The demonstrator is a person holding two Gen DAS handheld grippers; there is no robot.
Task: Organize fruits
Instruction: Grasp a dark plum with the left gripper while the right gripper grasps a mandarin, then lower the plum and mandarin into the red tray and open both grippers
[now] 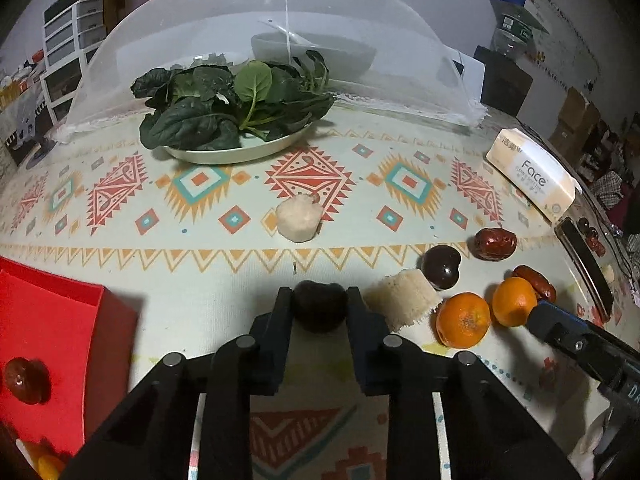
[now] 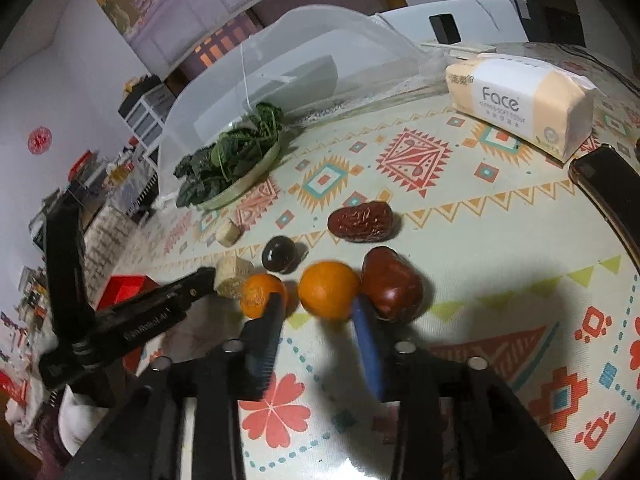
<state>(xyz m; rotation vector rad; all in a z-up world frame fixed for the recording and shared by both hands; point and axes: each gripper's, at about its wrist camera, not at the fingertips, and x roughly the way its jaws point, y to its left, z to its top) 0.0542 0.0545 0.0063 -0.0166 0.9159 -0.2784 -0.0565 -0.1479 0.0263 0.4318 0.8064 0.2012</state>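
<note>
1. The left tongs (image 1: 319, 300) are pressed shut on a dark round fruit (image 1: 319, 305), one finger on each side of it, low over the desk (image 1: 224, 248).
2. The right tongs (image 2: 316, 312) are open. Their two fingers stand on either side of an orange (image 2: 329, 291), but the fingers look a little apart from it.
3. A second orange (image 2: 262, 295) sits just left of that one, partly behind the left finger of the right tongs.
4. A shiny red date (image 2: 392, 284) touches the first orange on its right side.
5. A wrinkly red date (image 2: 360, 222) lies a bit farther back on the desk.
6. Another dark round fruit (image 1: 441, 267) sits near the oranges, beside a pale cut chunk (image 1: 402, 300).
7. One more pale chunk (image 1: 299, 219) sits alone near the middle of the desk.
8. A red box (image 1: 72, 320) is at the left edge, with a red date (image 1: 24, 380) inside it.
9. Farther back is a plate (image 1: 240, 152) of green leaves (image 1: 232, 104), in front of a white net food cover (image 1: 256, 32).
10. A pack of tissues (image 2: 520, 100) lies at the right side of the desk.
</note>
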